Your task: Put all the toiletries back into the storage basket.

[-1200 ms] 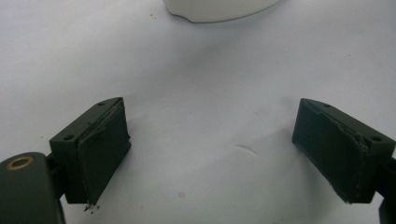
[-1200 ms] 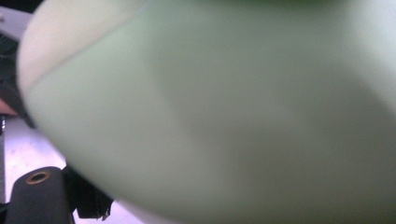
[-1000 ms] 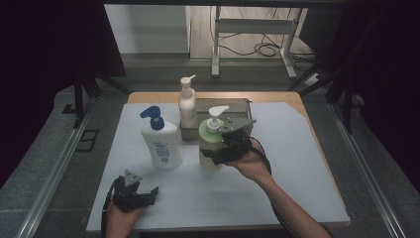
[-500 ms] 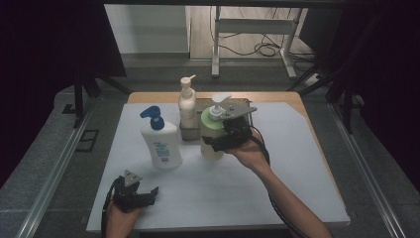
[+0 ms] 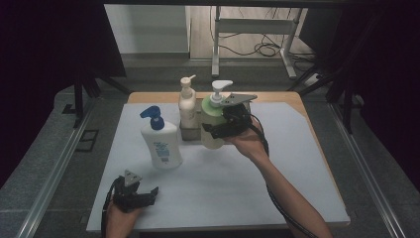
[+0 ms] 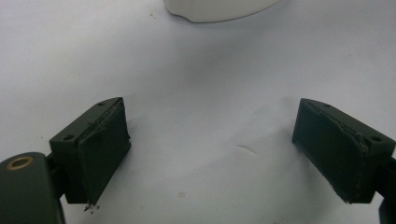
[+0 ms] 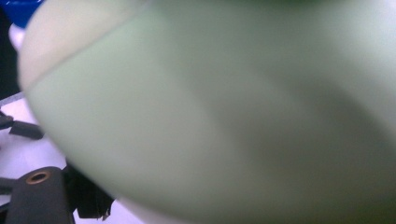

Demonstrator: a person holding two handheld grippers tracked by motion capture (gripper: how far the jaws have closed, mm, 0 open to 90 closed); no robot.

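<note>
On the white worktop [image 5: 277, 178] our right tool [image 5: 222, 130], clamped on the green pump bottle [image 5: 212, 119], should carry it upright toward twelve o'clock; our left tool [image 5: 141, 197] rests agape, empty.

Left gripper [image 5: 148, 195] low, jaws wide apart — right gripper [image 5: 214, 130] raised, jaws clamped.

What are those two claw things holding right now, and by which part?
The right gripper clamps the green pump bottle around the middle of its body. The left gripper holds nothing; its jaws stand open over the white table.
</note>
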